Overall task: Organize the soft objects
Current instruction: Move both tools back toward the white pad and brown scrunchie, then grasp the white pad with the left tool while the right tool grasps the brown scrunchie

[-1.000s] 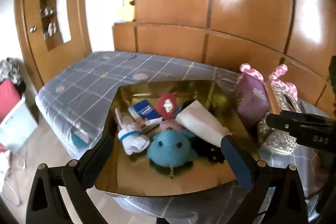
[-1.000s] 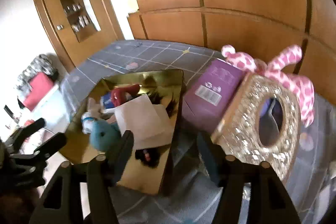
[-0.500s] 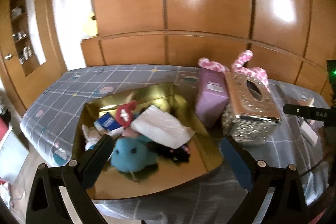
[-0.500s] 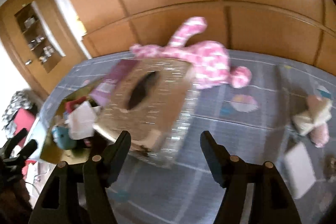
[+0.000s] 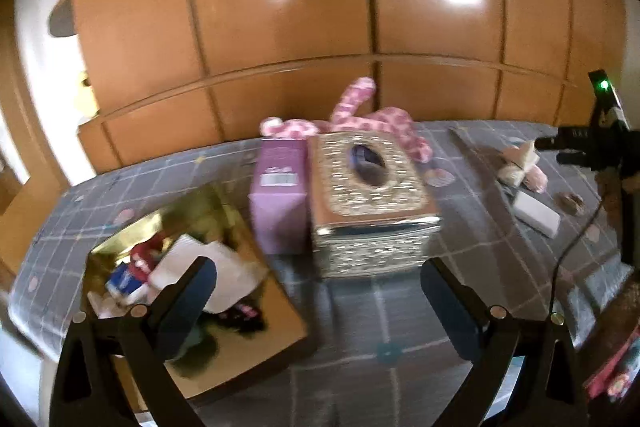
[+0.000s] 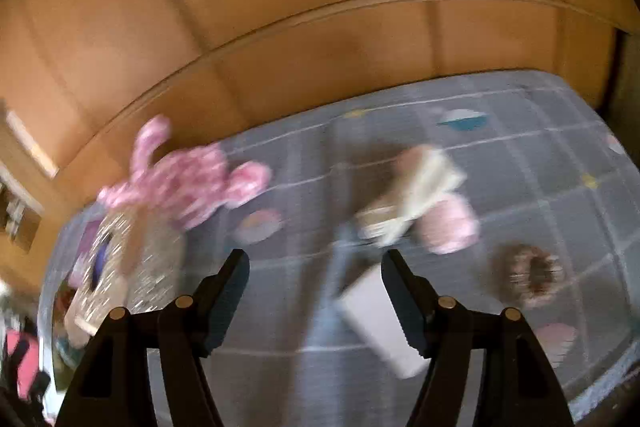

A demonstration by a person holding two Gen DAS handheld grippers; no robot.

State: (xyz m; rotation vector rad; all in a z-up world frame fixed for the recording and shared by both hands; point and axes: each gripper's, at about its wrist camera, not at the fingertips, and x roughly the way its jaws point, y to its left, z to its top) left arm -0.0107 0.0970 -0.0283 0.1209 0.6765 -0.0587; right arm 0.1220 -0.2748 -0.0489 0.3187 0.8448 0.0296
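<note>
Both views swing right, off the gold tray point(image 5: 224, 311) of collected soft things. Right gripper point(image 6: 316, 291), open and empty, hovers nearest a white pad point(image 6: 380, 327); left gripper point(image 5: 316, 295) open too. Farther left, pink plush point(image 6: 188, 183) waits against the headboard.

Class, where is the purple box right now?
In the left wrist view, the purple box stands left of centre on the bed, between the gold tray and the glittery tissue box.

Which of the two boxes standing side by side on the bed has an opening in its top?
The glittery gold tissue box, with an oval hole in its top. The purple box beside it is closed.
</note>
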